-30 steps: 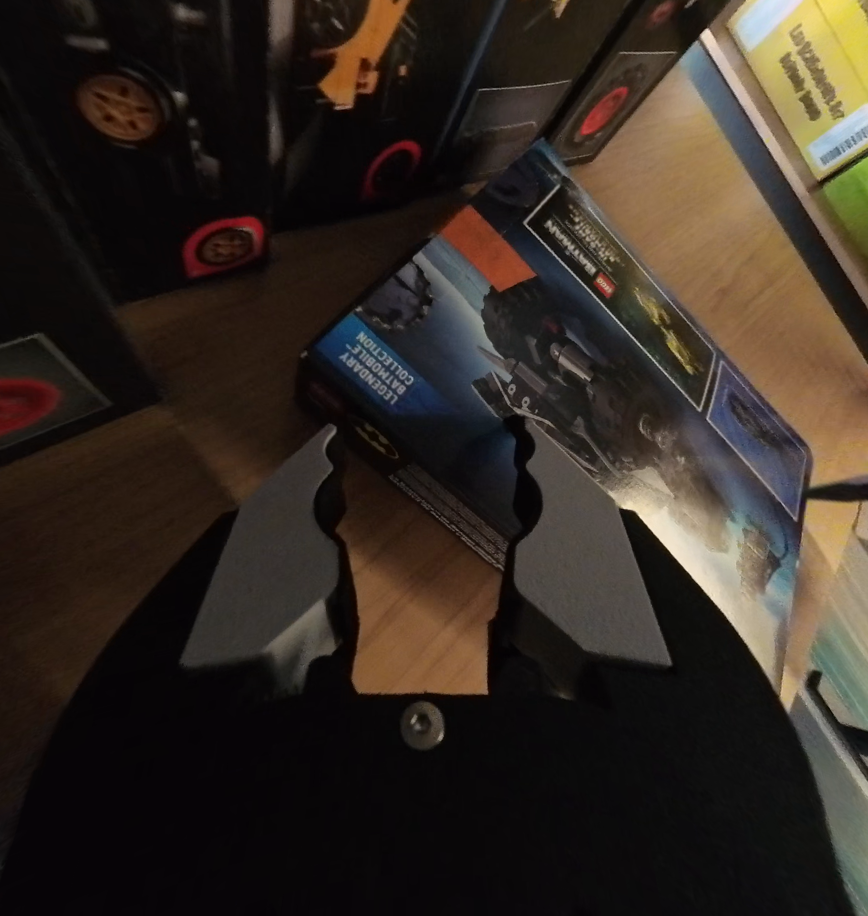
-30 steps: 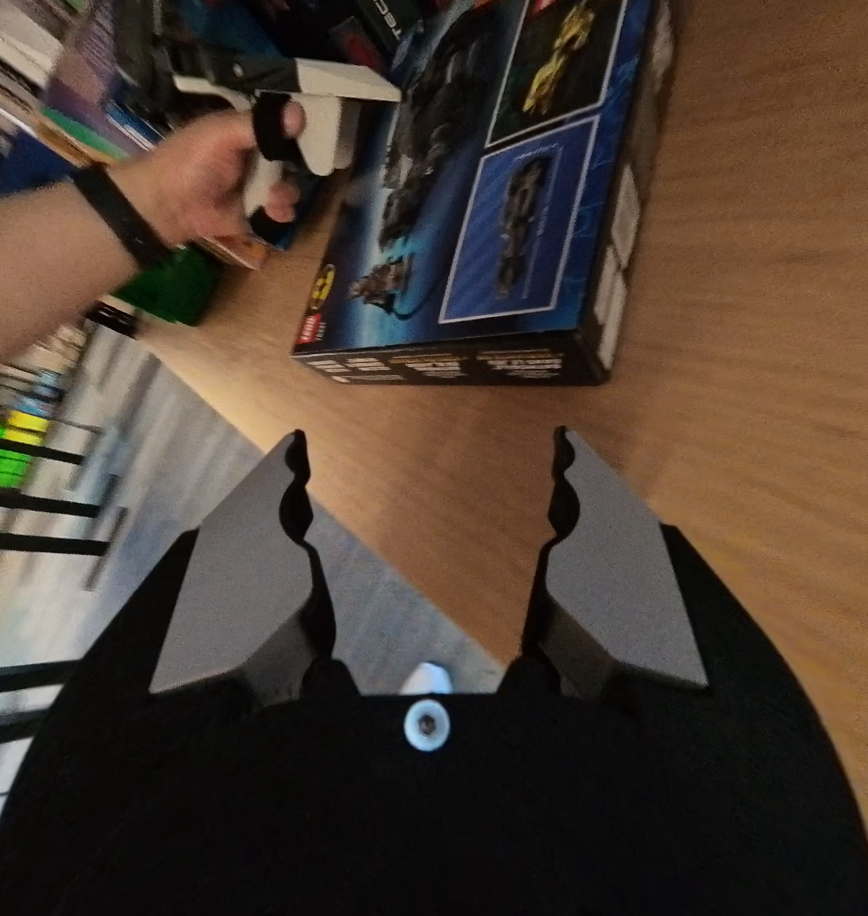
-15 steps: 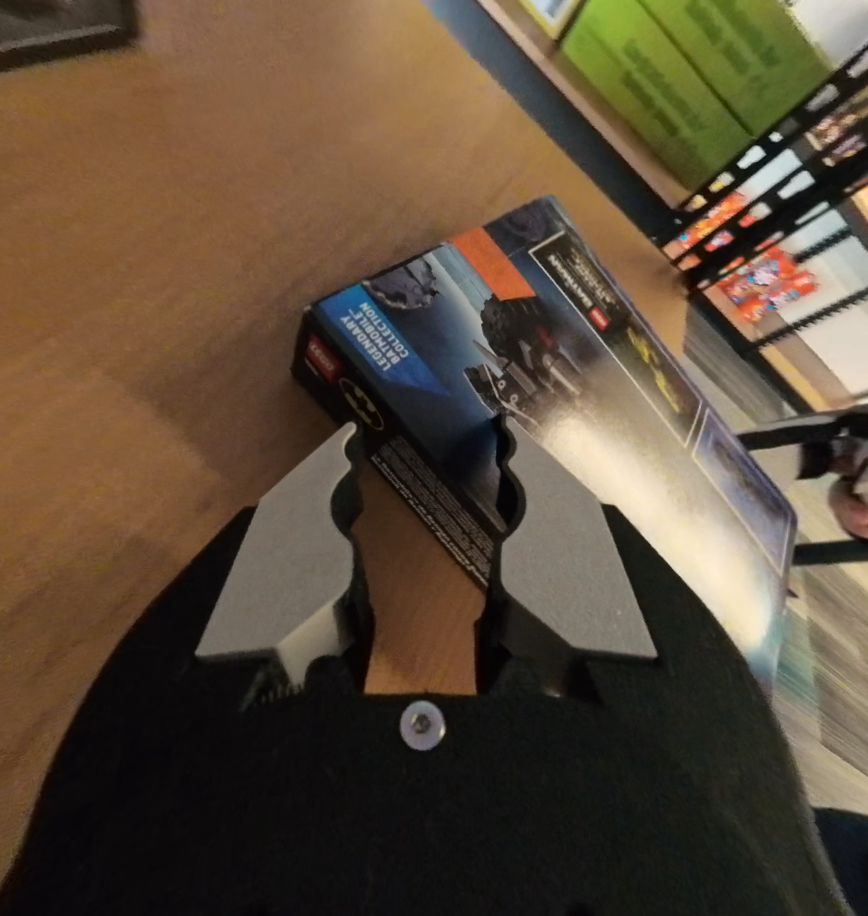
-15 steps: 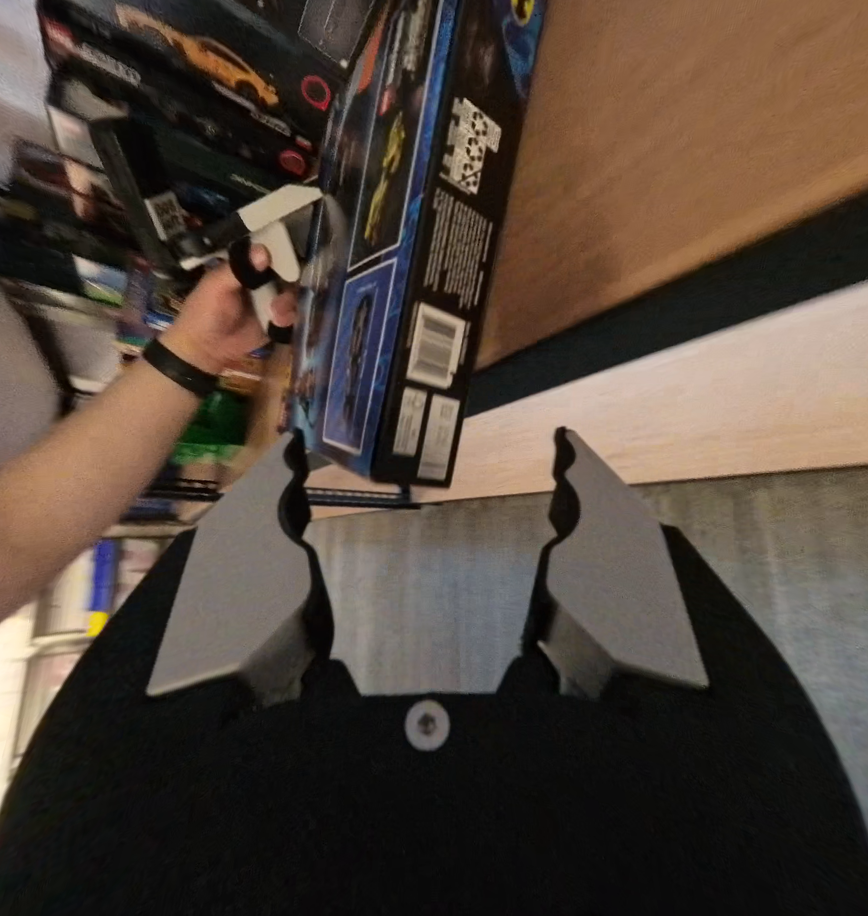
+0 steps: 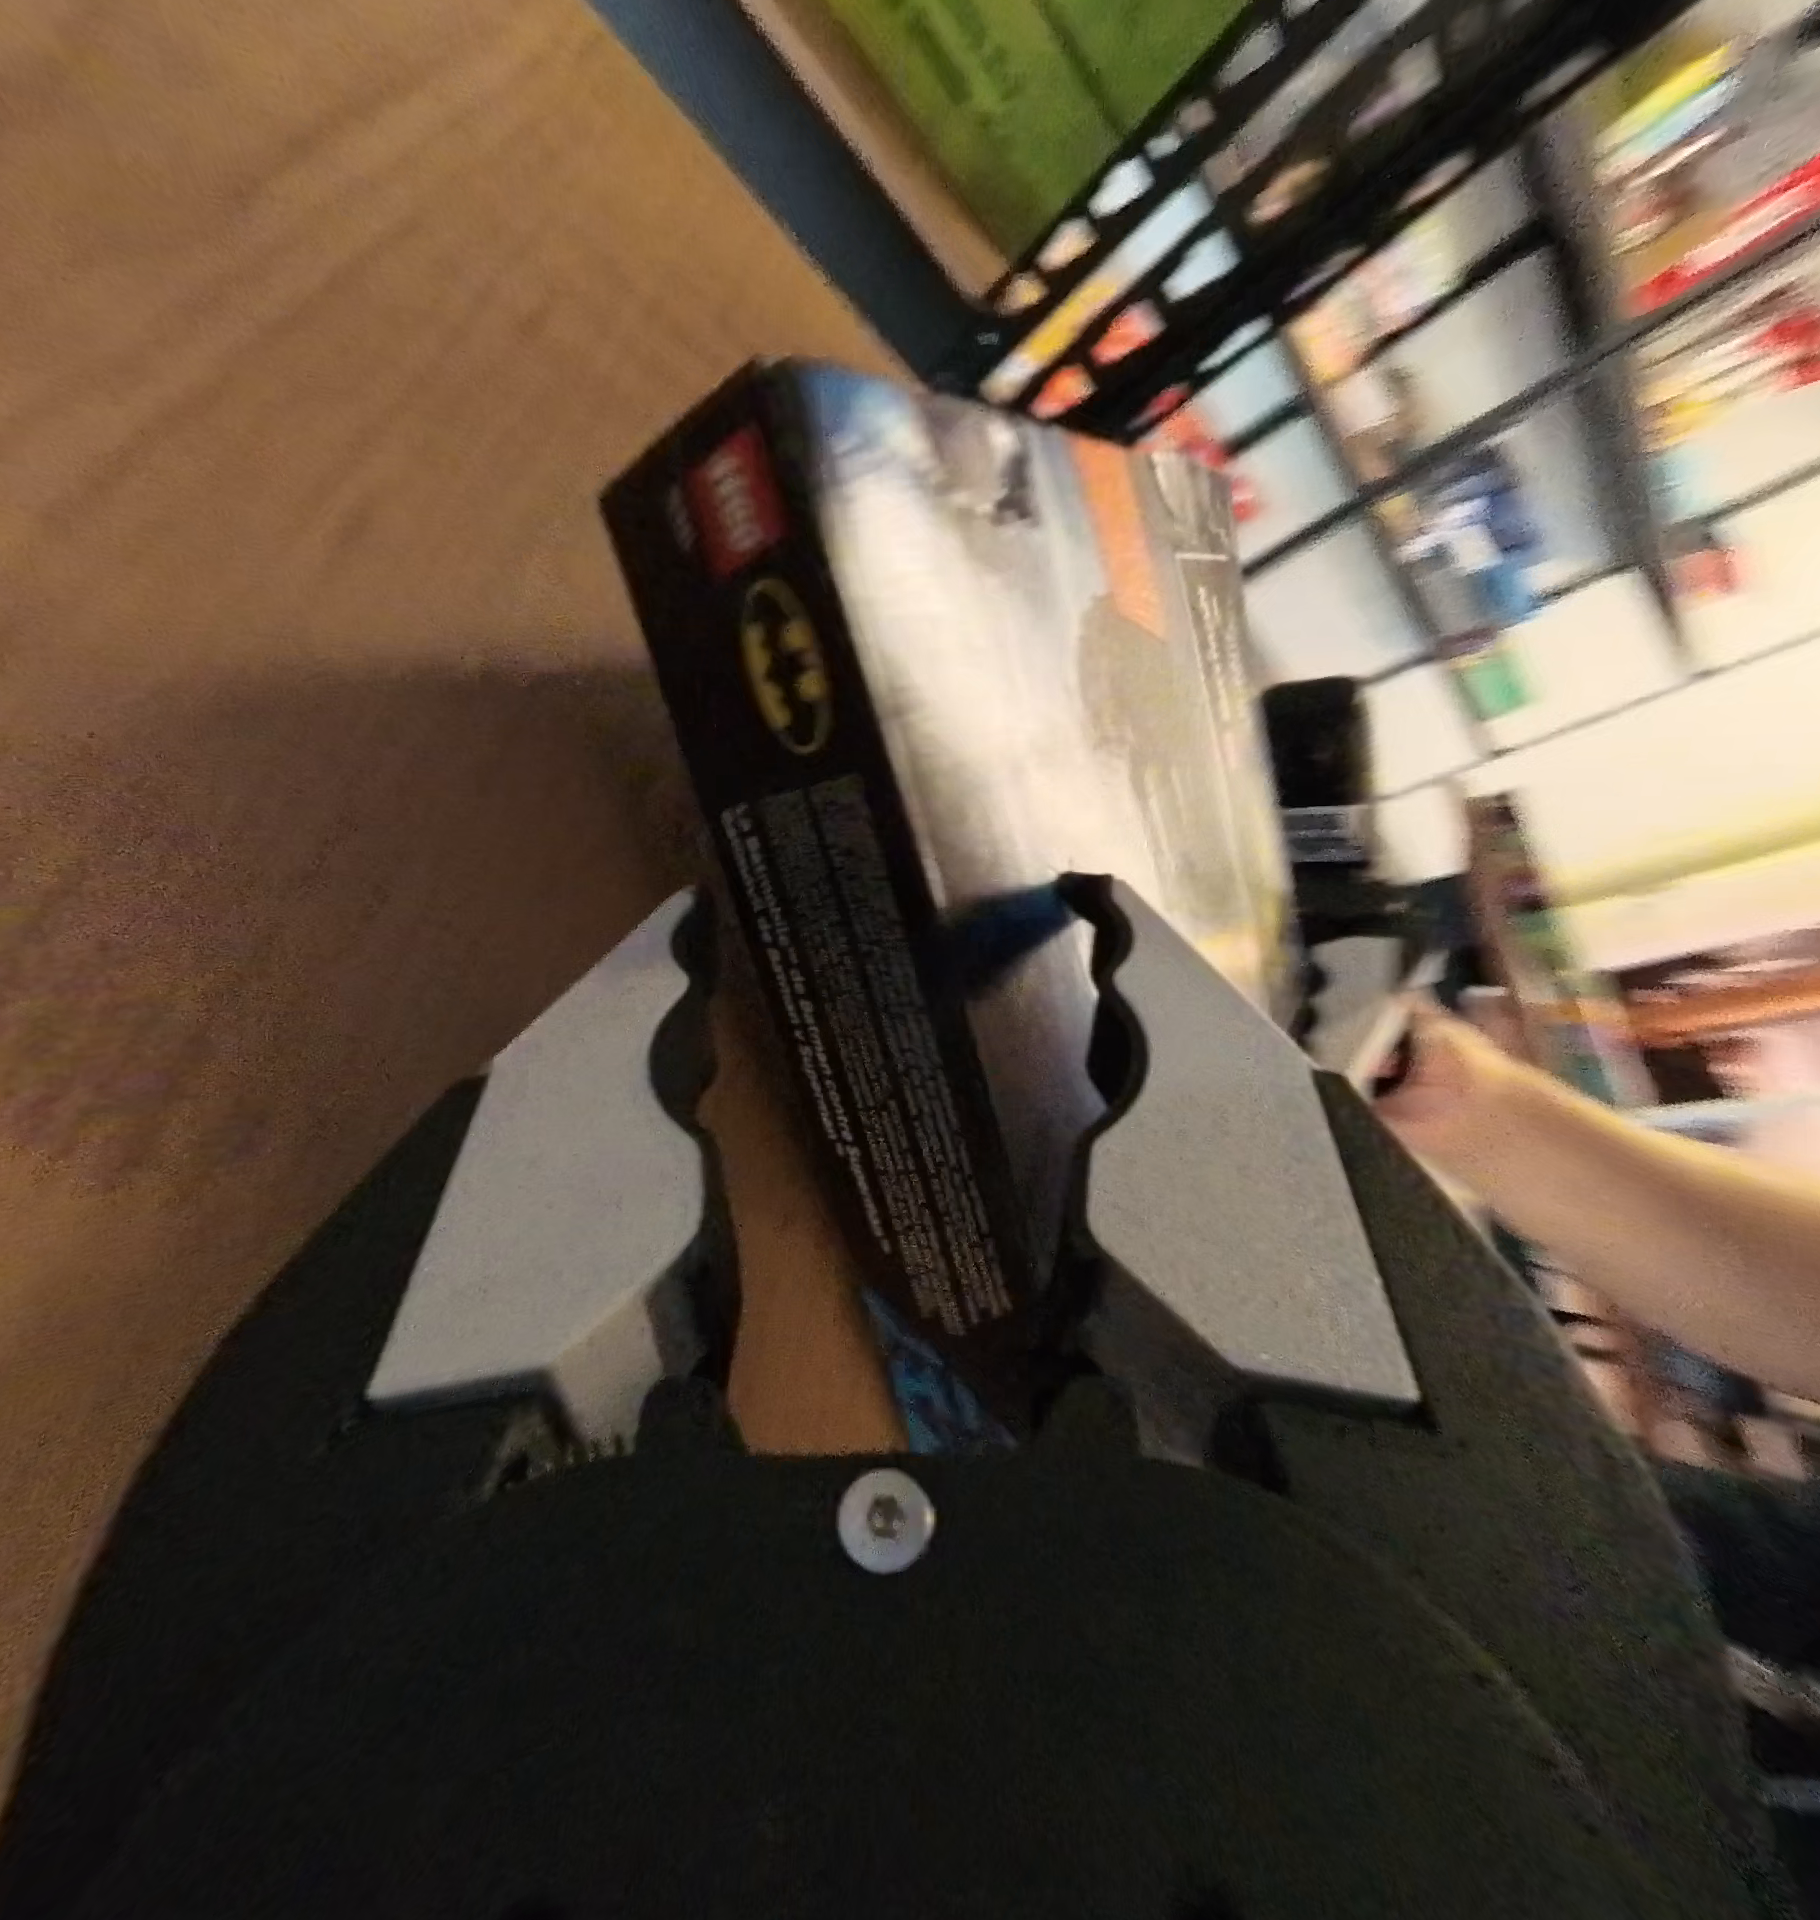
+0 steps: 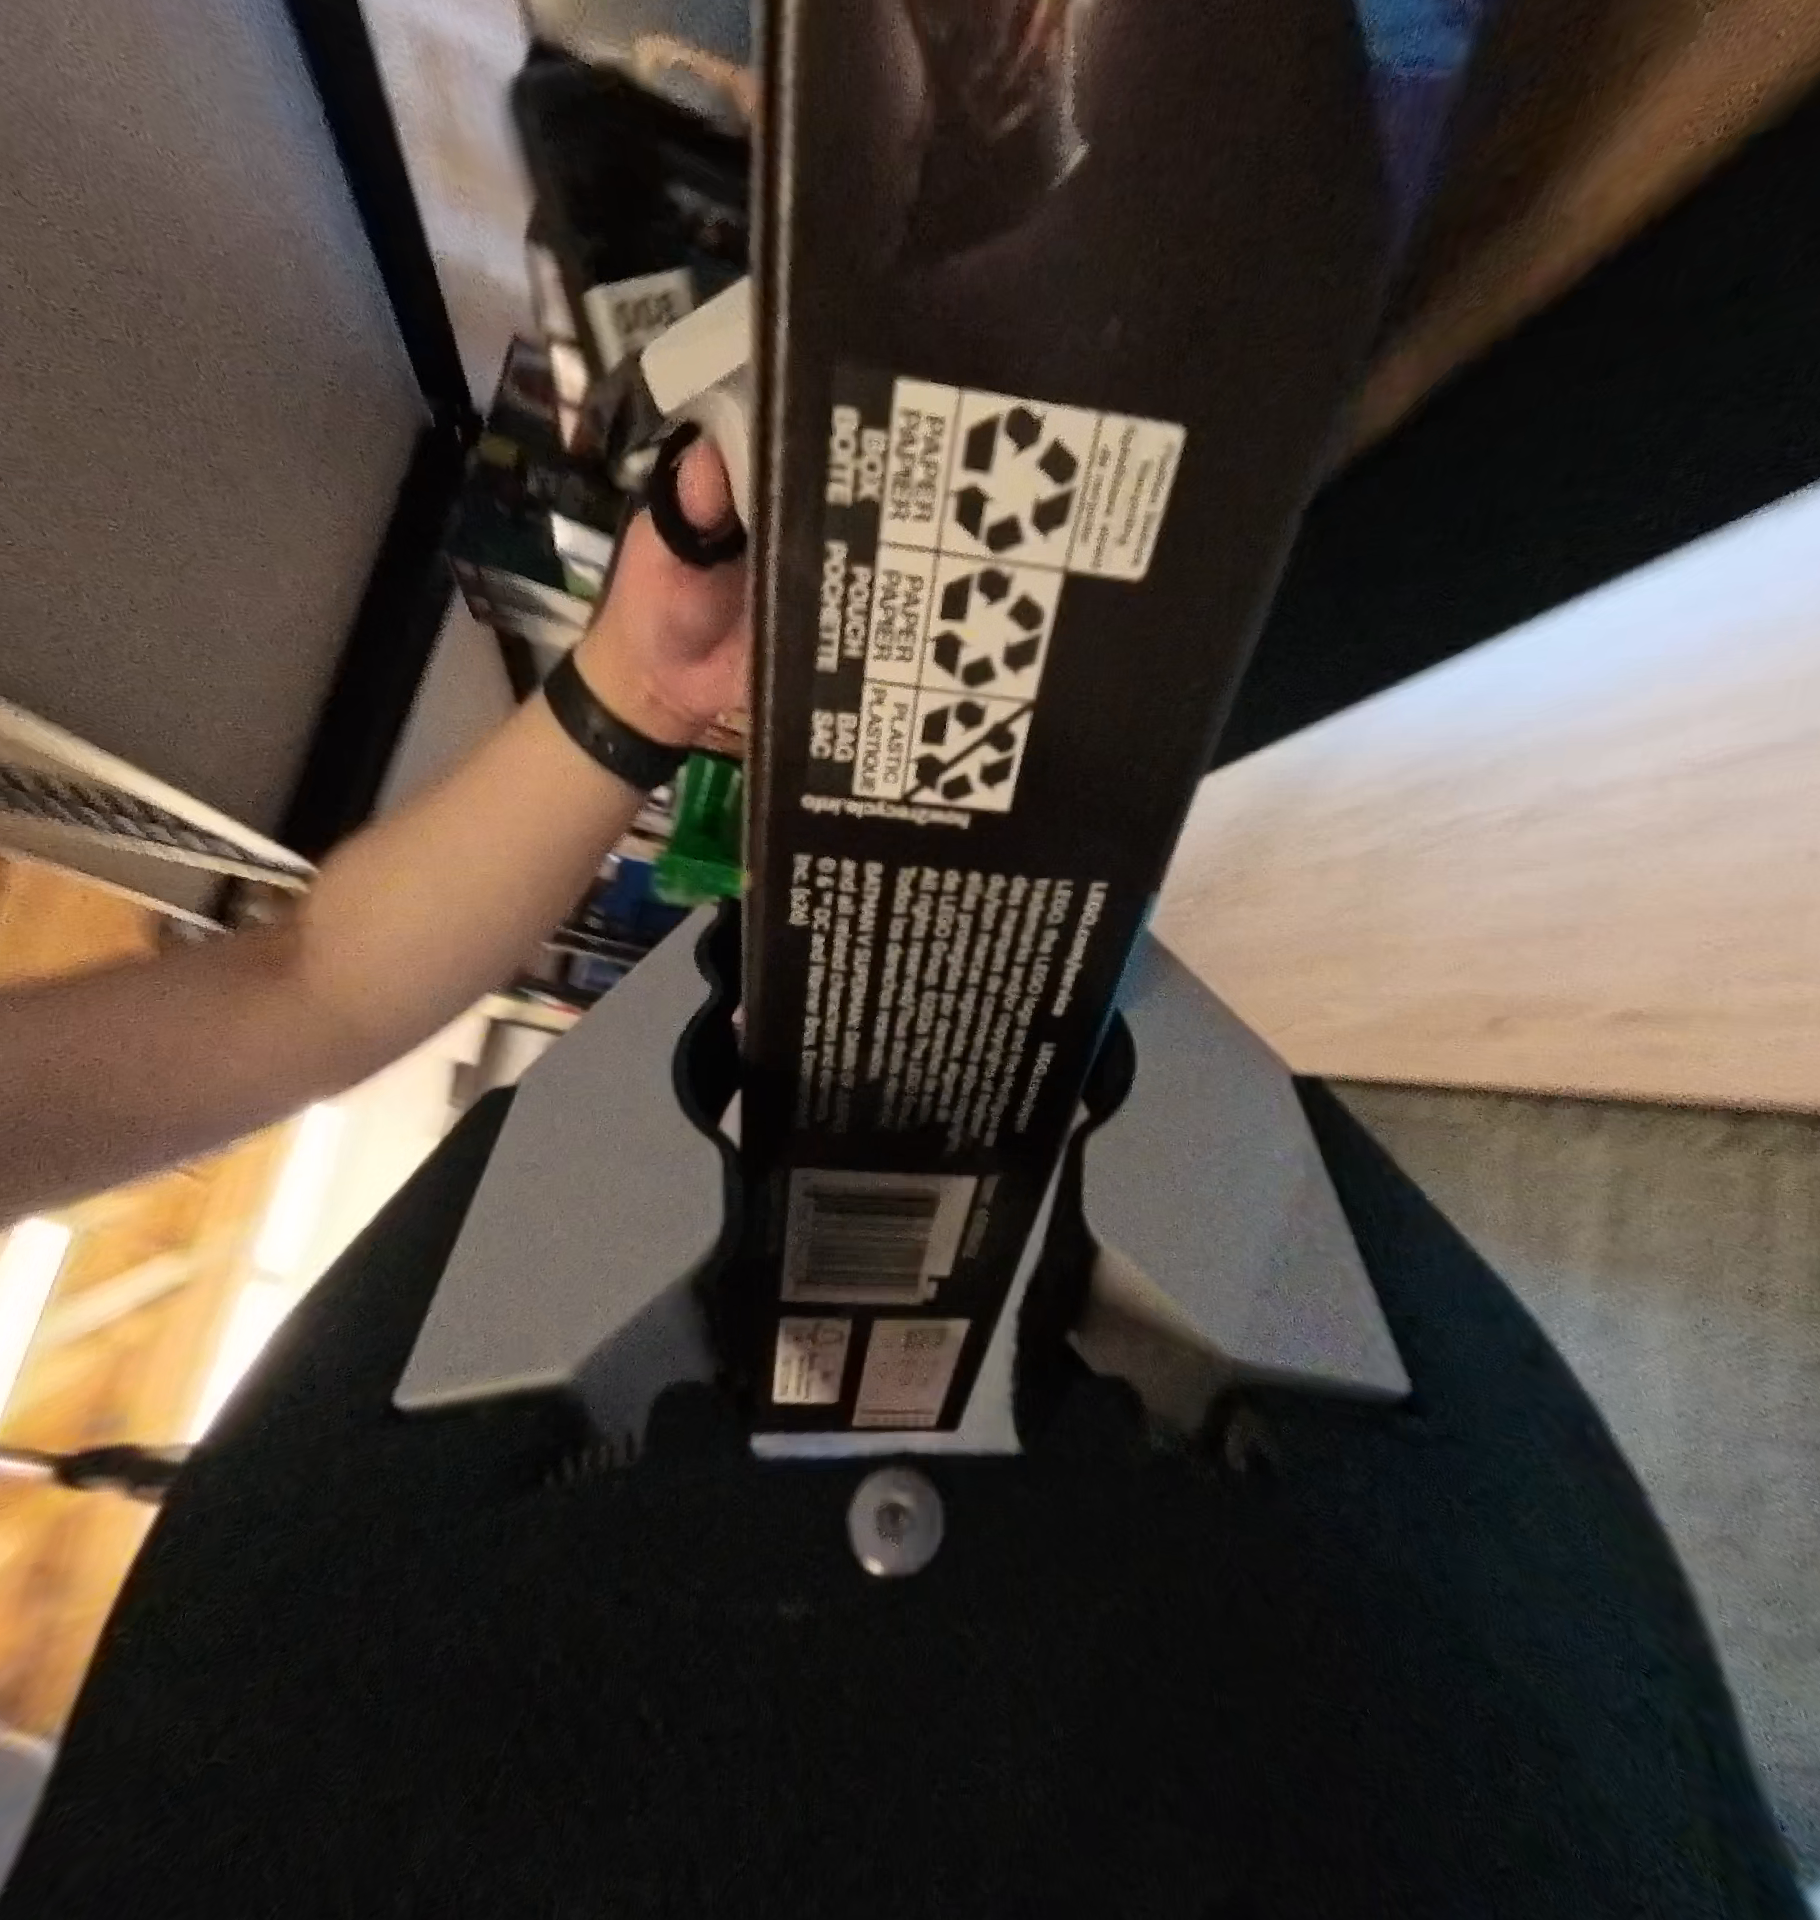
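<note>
Both the left gripper (image 5: 890, 935) and right gripper (image 6: 911, 971) clamp the black toy box (image 6: 989, 727) edge-on above the wooden shelf (image 5: 262, 520), blurred store racks (image 5: 1508, 364) behind.

Handheld tongs, left and right: identical construction.
Each unit has a black matte body, two grey wedge-shaped fingers (image 5: 563, 1174) with scalloped inner edges, and one silver hex screw (image 6: 893, 1540) at centre. Operator's wrist carries a black band (image 6: 605, 732).

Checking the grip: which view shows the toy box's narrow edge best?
The right wrist view: the toy box edge fills it, sharp, between the right gripper jaws. The left wrist view shows it blurred and tilted in the left gripper.
</note>
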